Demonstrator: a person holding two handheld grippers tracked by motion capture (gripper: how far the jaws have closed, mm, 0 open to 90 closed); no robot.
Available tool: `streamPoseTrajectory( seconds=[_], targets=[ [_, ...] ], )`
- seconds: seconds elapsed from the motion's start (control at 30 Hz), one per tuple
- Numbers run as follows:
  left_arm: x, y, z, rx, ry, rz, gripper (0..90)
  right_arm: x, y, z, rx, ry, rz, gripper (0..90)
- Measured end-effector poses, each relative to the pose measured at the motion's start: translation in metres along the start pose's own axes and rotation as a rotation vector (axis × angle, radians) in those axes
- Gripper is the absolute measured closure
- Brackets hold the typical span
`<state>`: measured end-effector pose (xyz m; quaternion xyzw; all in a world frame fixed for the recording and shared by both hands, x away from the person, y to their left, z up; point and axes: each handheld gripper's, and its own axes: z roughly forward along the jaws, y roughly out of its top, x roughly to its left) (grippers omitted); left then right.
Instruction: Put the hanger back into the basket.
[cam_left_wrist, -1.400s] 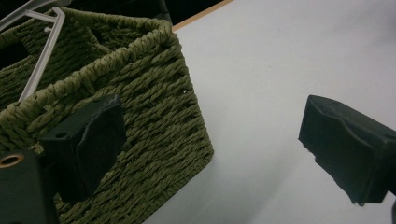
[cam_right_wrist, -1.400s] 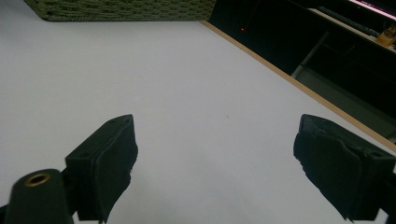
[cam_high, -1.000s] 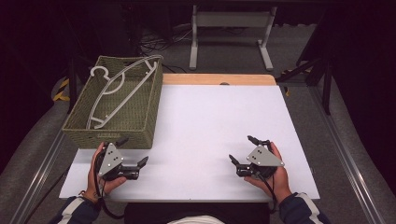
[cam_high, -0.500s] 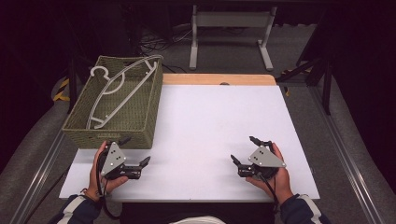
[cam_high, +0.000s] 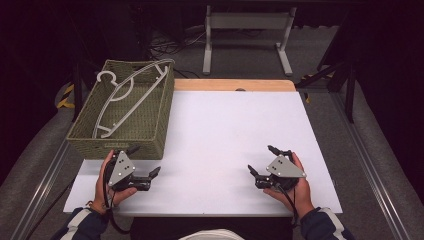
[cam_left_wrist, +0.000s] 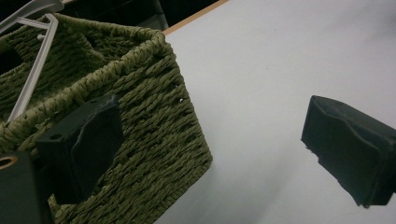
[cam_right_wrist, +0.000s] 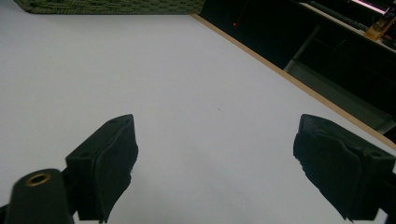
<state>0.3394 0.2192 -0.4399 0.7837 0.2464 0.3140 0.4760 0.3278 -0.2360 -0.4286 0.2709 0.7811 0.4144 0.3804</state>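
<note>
An olive woven basket (cam_high: 125, 112) stands at the table's left, and a white clothes hanger (cam_high: 131, 95) lies slanted across its top. My left gripper (cam_high: 146, 161) rests open on the white tabletop just in front of the basket's near right corner, with nothing between its jaws. In the left gripper view the basket (cam_left_wrist: 154, 112) sits close behind the left jaw, and a hanger (cam_left_wrist: 31, 70) bar shows inside. My right gripper (cam_high: 261, 159) lies open on the table's near right part, with bare tabletop between its jaws (cam_right_wrist: 219, 163).
The white tabletop (cam_high: 230, 130) stretches wide between the two grippers and beyond. A wooden strip (cam_high: 232, 85) runs along its far edge. Past it stand a grey metal frame (cam_high: 247, 30) and cables on the floor. Rails flank both sides.
</note>
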Motion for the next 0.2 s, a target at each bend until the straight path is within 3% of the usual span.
streamPoseTrajectory(
  seconds=[0.2],
  targets=[
    [0.0016,-0.0009,0.0026,0.020,0.013,0.001,6.0,-0.0030,-0.0004,0.0019,-0.003,0.007,0.008,13.9]
  ],
)
